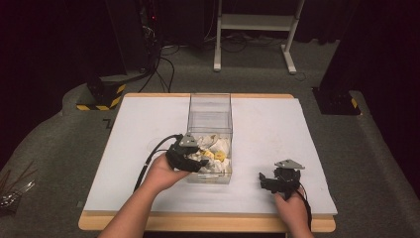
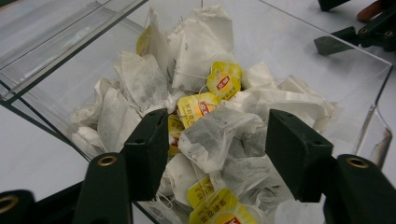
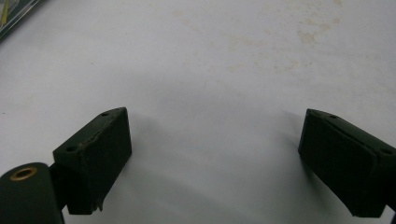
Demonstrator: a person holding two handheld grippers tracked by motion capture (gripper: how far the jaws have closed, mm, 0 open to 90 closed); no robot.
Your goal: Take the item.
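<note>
A clear plastic box stands in the middle of the white table, its near end heaped with white tea bags bearing yellow tags. My left gripper reaches into that end from the left. In the left gripper view its jaws stand apart over the heap, with a crumpled tea bag lying between them; the pads do not clearly press on it. My right gripper rests low at the front right of the table, open over bare white surface with nothing between its fingers.
The far end of the box holds nothing. The other gripper appears beyond the box wall in the left gripper view. A white frame and black stands sit on the floor behind the table.
</note>
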